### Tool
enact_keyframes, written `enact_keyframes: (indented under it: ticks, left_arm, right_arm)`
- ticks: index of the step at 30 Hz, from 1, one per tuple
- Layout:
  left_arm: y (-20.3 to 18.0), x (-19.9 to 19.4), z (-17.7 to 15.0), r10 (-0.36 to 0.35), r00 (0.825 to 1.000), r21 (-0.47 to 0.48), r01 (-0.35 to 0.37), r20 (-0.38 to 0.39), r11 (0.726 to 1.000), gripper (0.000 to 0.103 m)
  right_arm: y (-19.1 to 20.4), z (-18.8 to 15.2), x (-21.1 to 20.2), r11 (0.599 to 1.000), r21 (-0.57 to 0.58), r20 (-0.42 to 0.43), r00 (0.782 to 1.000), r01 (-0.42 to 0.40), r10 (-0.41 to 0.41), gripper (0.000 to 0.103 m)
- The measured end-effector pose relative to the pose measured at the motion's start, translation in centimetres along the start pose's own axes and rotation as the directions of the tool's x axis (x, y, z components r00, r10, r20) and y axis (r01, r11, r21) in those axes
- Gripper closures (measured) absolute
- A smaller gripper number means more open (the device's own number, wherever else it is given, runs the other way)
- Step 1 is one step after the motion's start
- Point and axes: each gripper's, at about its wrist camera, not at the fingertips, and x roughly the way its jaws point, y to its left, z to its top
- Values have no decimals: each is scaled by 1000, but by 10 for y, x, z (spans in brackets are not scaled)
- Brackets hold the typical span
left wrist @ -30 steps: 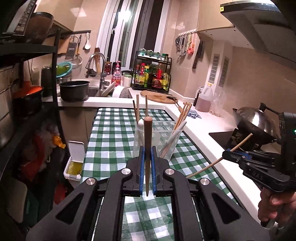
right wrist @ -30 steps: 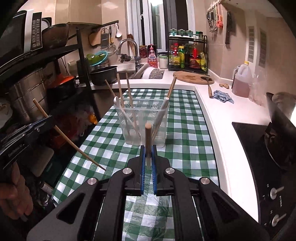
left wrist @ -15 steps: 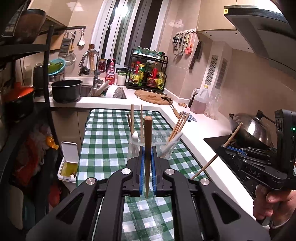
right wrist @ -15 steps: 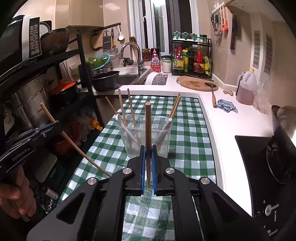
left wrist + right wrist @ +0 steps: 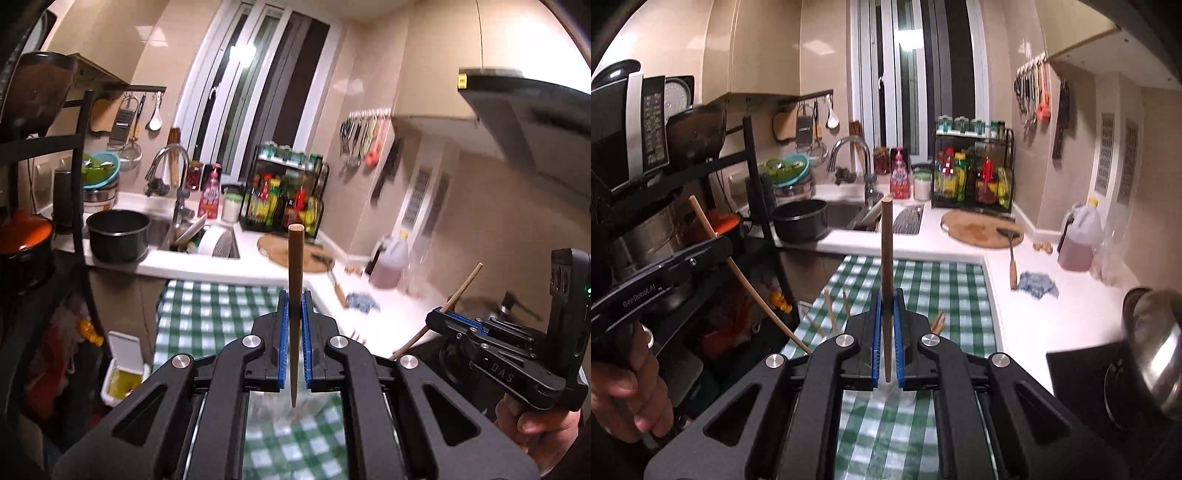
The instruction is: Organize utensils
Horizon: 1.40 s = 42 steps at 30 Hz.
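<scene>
Two wooden chopsticks, one per tool. The left chopstick [image 5: 294,295] stands nearly upright between the blue pads of the left hand-held gripper [image 5: 294,343], whose jaws are closed to the stick's width; its tapered tip points down below the pads and its blunt end rises well above them. The right chopstick [image 5: 886,280] is pinched likewise in the right hand-held gripper [image 5: 886,341], jaws narrowed onto the shaft, also close to vertical. Each tool appears in the other's view with its stick slanted: the right one [image 5: 480,343] at the right edge of the left wrist view, the left one [image 5: 661,280] at the left edge of the right wrist view.

The clear holder [image 5: 886,391] is mostly hidden under the right tool's fingers; only a glassy patch shows, with the tips of sticks already stored [image 5: 831,314] rising beside the fingers. In the left wrist view a similar blurred patch lies under the chopstick tip, so the holder is probably directly below both tools. It rests on the table's green checked cloth [image 5: 942,288].

Step in hand, as judged: carrying both sticks over the holder for insertion. To do it well, keep each stick vertical, lower the tip inside the rim clear of the stored sticks, and release only once the tip is well within. Lowering one at a time would avoid the two tools colliding above the narrow opening.
</scene>
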Motion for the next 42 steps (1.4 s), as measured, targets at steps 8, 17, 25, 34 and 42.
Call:
enact_keyframes:
  ticks: [8, 17, 25, 34, 42]
  left_arm:
    - [13, 60, -22, 21, 999, 3, -21, -29, 1000, 96]
    - [25, 106, -51, 41, 985, 44, -34, -170, 998, 96]
    - [26, 105, -54, 50, 981, 50, -42, -186, 998, 72]
    - [17, 46, -43, 83, 996, 53, -80, -42, 995, 45]
    - [5, -14, -105, 151, 988, 60, -152, 29, 987, 12]
  right_arm:
    - [-6, 7, 58, 1000, 5, -27, 999, 23, -22, 97]
    - [-7, -25, 114, 999, 29, -125, 992, 26, -22, 97]
    - [-3, -35, 129, 999, 5, -178, 983, 40, -39, 73]
    - [-13, -40, 69, 996, 17, -56, 995, 87, -85, 46]
    - [-19, -104, -3, 991, 59, 78, 989, 121, -125, 6]
